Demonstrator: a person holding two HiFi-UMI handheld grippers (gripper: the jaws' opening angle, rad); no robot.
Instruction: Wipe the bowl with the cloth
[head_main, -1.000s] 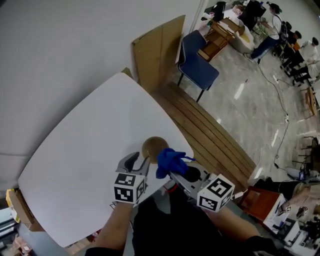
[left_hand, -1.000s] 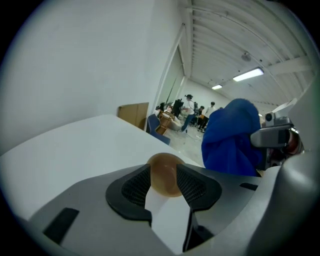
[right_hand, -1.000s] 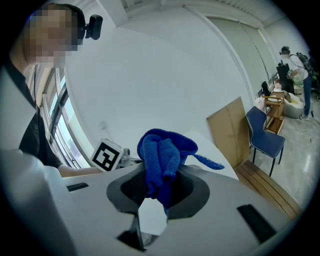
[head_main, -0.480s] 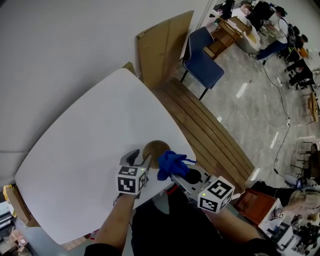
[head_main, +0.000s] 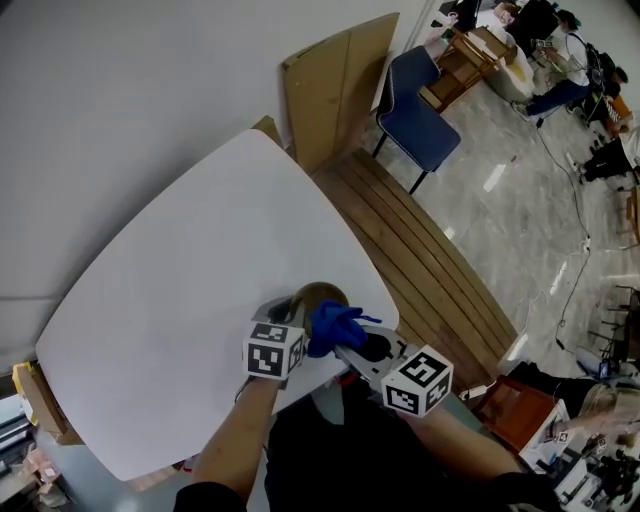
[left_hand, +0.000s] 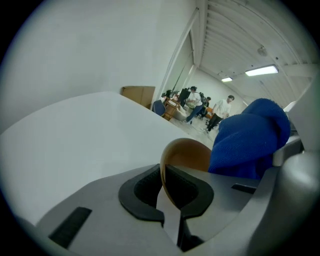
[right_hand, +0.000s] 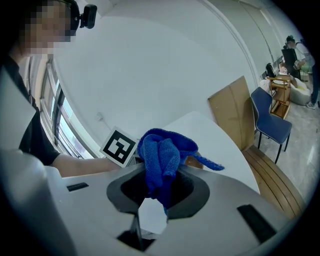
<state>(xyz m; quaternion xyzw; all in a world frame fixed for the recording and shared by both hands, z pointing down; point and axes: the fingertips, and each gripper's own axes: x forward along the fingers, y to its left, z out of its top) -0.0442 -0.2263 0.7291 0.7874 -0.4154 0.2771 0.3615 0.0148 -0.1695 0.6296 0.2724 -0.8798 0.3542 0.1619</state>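
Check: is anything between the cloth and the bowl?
Nothing visible. The right hand-held gripper holds the cloth right beside the bowl. The left hand-held gripper has just been closing its jaws on the bowl's rim.

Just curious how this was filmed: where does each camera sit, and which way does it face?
Head view: on the person's head, facing steeply down at the white table; forearms, left tool and right tool show.
Left gripper view: on the left tool, along its jaws, which have just been closing onto the round brown bowl.
Right gripper view: on the right tool, along jaws clamping the blue cloth; left forearm shows.
Shared: the cloth is in all three.
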